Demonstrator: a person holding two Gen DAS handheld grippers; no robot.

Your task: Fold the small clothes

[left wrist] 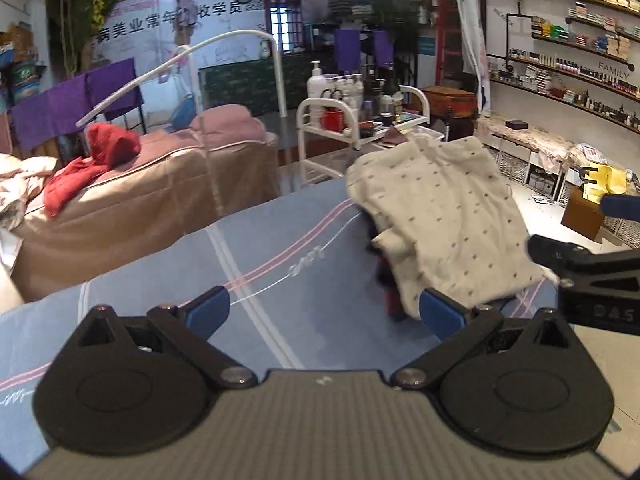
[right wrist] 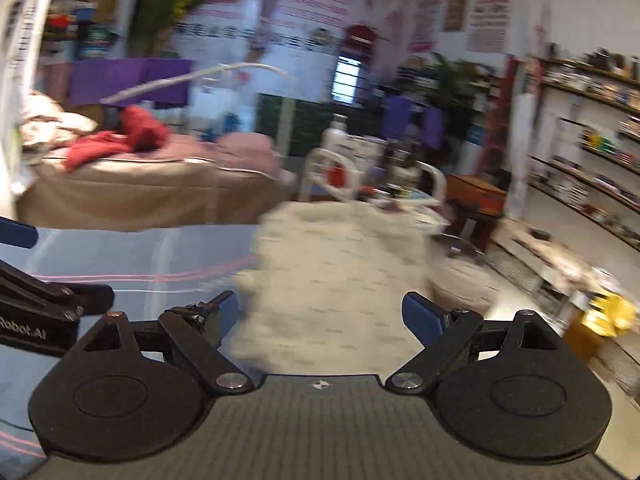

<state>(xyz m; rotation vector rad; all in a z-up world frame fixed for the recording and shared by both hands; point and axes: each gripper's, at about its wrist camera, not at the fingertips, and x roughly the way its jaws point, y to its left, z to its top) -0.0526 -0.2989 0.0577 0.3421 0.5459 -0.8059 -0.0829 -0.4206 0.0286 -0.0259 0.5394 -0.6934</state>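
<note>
2 grippers work over 1 cream dotted garment (left wrist: pixel 440 216), lying partly folded at the far right edge of the blue-sheeted bench (left wrist: pixel 260 264). The left gripper (left wrist: pixel 324 308) has its jaws spread wide, holding nothing. The right gripper (right wrist: pixel 320 316), also gaping, faces the cloth, probably lining up a grip.

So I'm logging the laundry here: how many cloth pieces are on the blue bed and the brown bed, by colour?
Cream dotted garment on the blue sheet: 1
Red garment on the brown bed: 1
Pale crumpled cloth at the left edge: 1
Total: 3
</note>
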